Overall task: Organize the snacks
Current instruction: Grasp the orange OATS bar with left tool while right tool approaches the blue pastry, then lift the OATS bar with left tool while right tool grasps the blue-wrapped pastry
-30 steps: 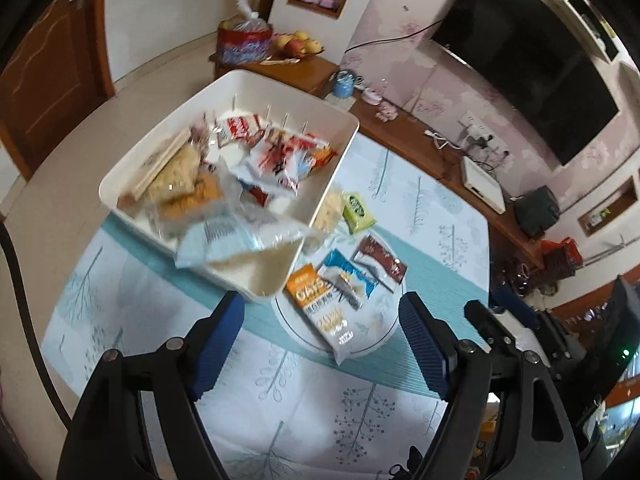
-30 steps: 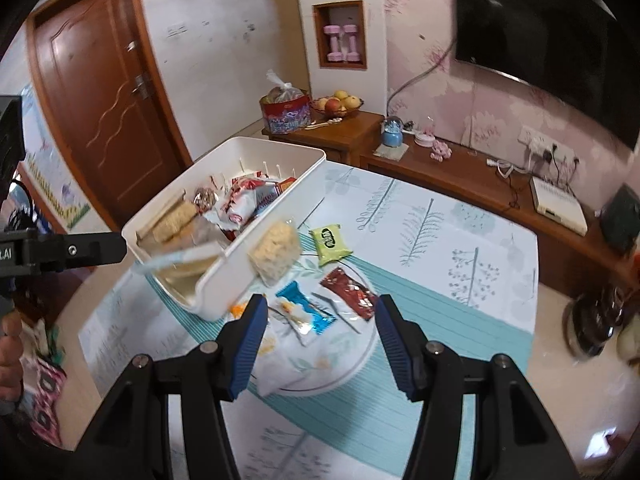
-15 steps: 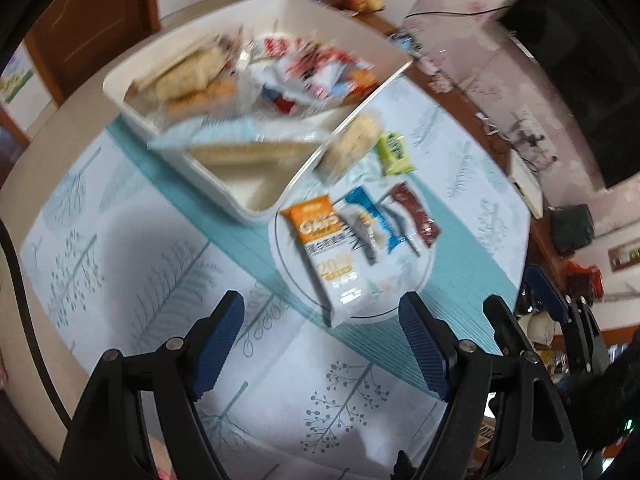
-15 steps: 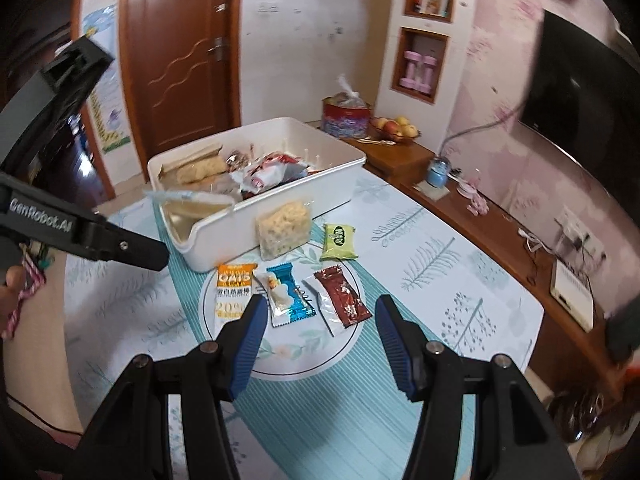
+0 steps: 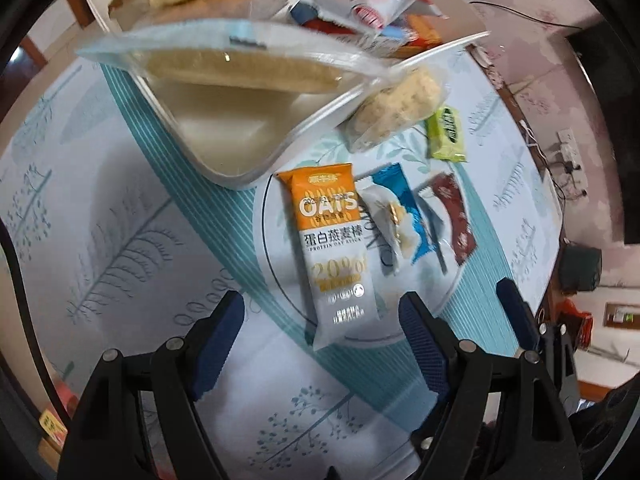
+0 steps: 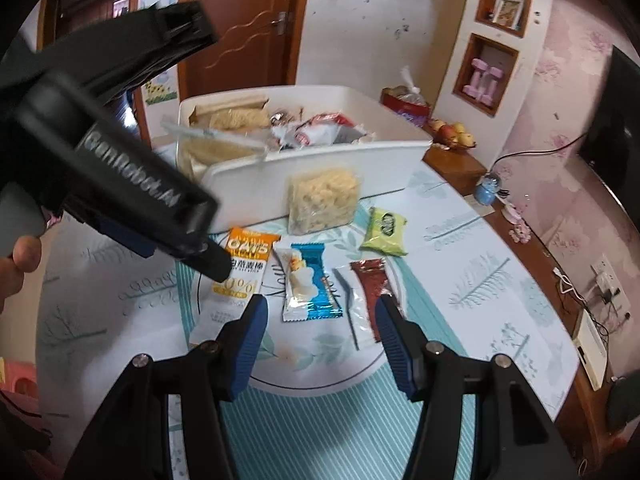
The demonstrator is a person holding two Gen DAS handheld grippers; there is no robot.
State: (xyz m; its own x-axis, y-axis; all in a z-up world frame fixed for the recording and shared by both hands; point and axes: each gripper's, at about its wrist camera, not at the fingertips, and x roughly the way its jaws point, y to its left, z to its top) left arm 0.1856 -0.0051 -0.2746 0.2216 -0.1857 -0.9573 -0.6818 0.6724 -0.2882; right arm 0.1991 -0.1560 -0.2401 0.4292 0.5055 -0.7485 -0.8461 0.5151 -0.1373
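A white plate [image 5: 276, 272] holds an orange-and-white OATS bar [image 5: 330, 240], a blue packet [image 5: 400, 216] and a dark red packet [image 5: 456, 216]. My left gripper [image 5: 320, 340] is open just above the near end of the OATS bar. My right gripper [image 6: 318, 340] is open over the plate's near rim [image 6: 320, 380], in front of the blue packet [image 6: 312, 284] and the red packet [image 6: 370, 284]. A white bin [image 6: 320, 176] full of snacks stands behind the plate. A clear bag of puffed snack [image 6: 324, 200] leans on the bin. A green packet [image 6: 384, 230] lies beside it.
The left gripper's body [image 6: 120, 184] crosses the left of the right wrist view, over the OATS bar [image 6: 240, 272]. A wooden sideboard [image 6: 456, 160] with a fruit bowl stands behind the table. A door [image 6: 240, 28] is at the back left.
Both grippers have moved down and closer to the plate. The left gripper now hangs over the OATS bar. Both stay open.
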